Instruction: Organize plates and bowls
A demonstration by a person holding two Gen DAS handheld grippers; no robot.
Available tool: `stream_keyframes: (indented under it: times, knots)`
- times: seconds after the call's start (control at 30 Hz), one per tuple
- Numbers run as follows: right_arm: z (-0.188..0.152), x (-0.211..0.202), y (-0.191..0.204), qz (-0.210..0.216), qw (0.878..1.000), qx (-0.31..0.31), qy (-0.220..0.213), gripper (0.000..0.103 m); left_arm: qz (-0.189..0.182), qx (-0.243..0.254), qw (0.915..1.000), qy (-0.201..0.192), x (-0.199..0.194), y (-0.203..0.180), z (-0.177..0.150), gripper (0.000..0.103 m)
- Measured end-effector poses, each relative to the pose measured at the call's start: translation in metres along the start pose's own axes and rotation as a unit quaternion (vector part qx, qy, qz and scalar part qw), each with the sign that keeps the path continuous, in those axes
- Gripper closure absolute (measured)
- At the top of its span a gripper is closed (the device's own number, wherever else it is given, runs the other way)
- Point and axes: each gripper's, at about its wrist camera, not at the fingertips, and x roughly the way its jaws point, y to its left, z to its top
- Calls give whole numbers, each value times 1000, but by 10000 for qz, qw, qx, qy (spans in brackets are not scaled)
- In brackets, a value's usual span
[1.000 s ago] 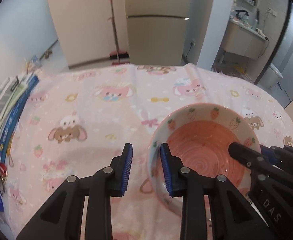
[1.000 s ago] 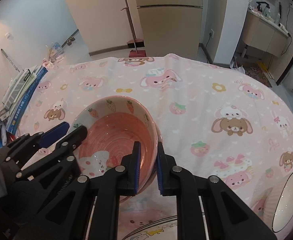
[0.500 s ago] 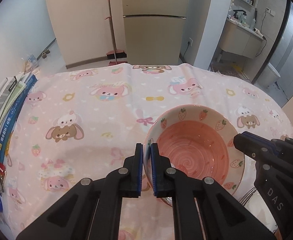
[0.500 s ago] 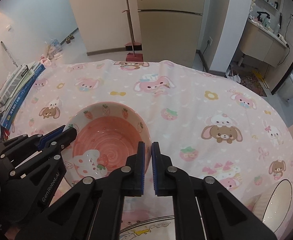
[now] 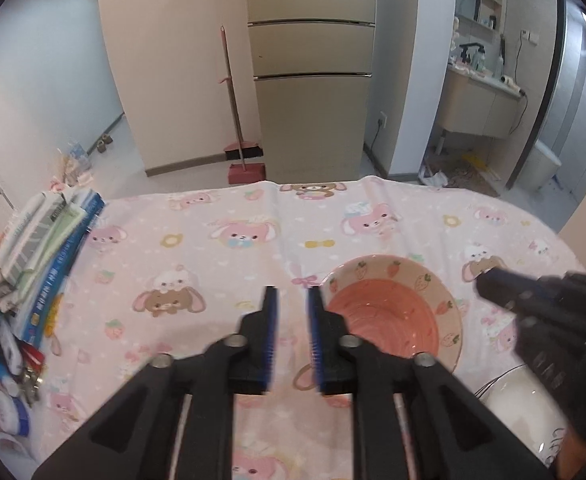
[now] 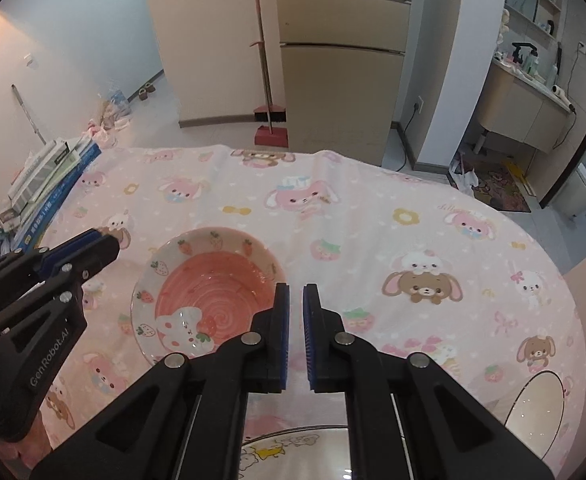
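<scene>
While ungripped, bowl (image 6: 209,292) between grippers (image 6: 296,334).

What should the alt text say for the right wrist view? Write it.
A pink strawberry-patterned bowl sits on a cartoon-print tablecloth, free of both grippers. The right gripper hovers open just right of it; the left gripper is at its left.
</scene>
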Motion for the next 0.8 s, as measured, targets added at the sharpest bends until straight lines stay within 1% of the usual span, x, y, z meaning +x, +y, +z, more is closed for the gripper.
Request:
stream_keyframes:
  times: [0.03, 0.07, 0.1, 0.13, 0.17, 0.2, 0.23, 0.27, 0.3, 0.37, 0.47, 0.57, 0.7, 0.8]
  knots:
    - [1, -2, -2, 38, 10000, 44, -17, 96, 10, -15, 10000, -76, -3, 0, 0, 60]
    - [2, -4, -5, 70, 9999, 76, -28, 95, -9, -39, 9998, -172, -6, 1, 1, 48]
    - [3, -5, -7, 96, 9999, 98, -39, 95, -67, -61, 9994, -325, -12, 1, 2, 26]
    - [3, -7, -9, 105, 9999, 110, -48, 94, -99, -47, 9990, -443, -17, 0, 2, 21]
    - [4, -8, -10, 104, 9999, 121, -59, 93, -112, -1, 9984, -556, -22, -2, 2, 21]
    - [4, -10, -12, 102, 9998, 141, -86, 87, -100, 75, 9980, -616, -26, -4, 3, 21]
    - [5, -12, -13, 106, 9997, 163, -120, 79, -83, 135, 9978, -638, -28, -6, 3, 21]
    - [5, -13, -14, 111, 9997, 179, -153, 74, -68, 183, 9976, -659, -30, -8, 4, 21]
    - [6, -16, -15, 117, 9995, 195, -211, 66, -56, 222, 9973, -698, -33, -11, 4, 21]
    - [6, -21, -15, 117, 9993, 182, -311, 61, -82, 231, 9970, -731, -37, -12, 5, 21]
    - [6, -27, -16, 94, 9991, 164, -386, 61, -185, 203, 9968, -745, -43, -14, 5, 21]
    - [6, -35, -15, 40, 9988, 130, -467, 60, -177, 165, 9970, -739, -50, -14, 4, 21]
    - [6, -46, -15, 70, 9982, 98, -582, 60, -284, 36, 9956, -887, -67, -13, 4, 21]
    - [4, -57, -15, 45, 9974, 85, -714, 60, -275, -11, 9948, -984, -80, -13, 4, 21]
